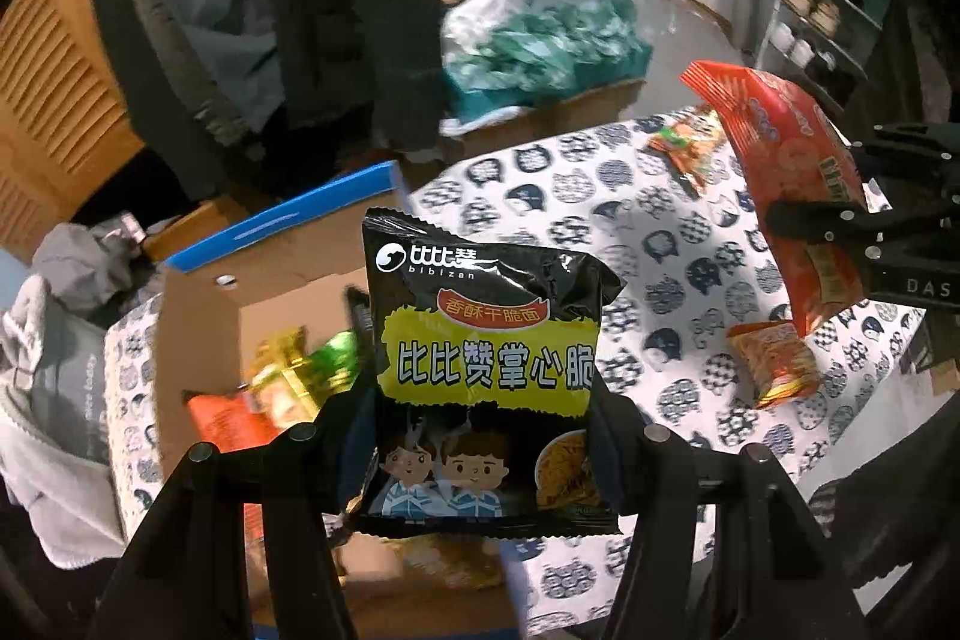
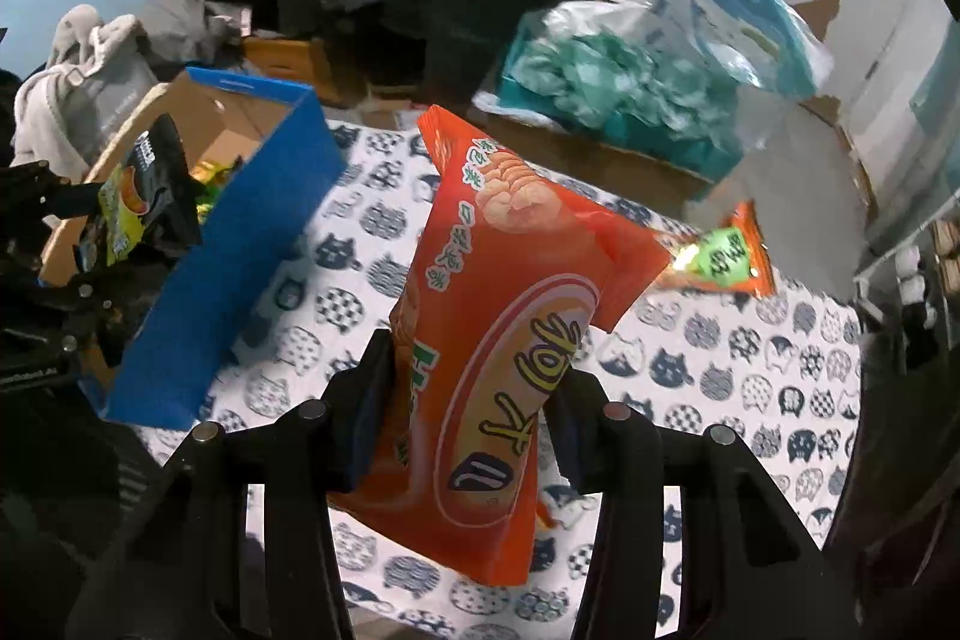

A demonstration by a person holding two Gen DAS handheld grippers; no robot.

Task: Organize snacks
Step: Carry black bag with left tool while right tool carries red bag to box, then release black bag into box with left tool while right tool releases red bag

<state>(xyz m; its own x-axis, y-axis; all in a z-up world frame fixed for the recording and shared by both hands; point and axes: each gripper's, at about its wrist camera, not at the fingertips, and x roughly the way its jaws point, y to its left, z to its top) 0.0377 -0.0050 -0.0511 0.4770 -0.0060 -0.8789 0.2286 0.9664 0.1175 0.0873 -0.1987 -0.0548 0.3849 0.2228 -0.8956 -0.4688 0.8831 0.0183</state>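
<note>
Cardboard box [image 2: 252, 244] already holds several snacks, each gripper clamps another packet — left [image 1: 486, 418] black, right [image 2: 474, 400] orange — two remain on the cloth [image 1: 630, 244].

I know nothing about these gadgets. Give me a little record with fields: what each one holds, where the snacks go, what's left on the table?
left gripper: shut on black noodle packet, held above the box
right gripper: shut on orange snack bag, held over the tablecloth
box: blue cardboard box, open, several snacks already inside
table cover: cat-print tablecloth
left on table: two small orange packets
background: shoe rack, clothes pile
</note>
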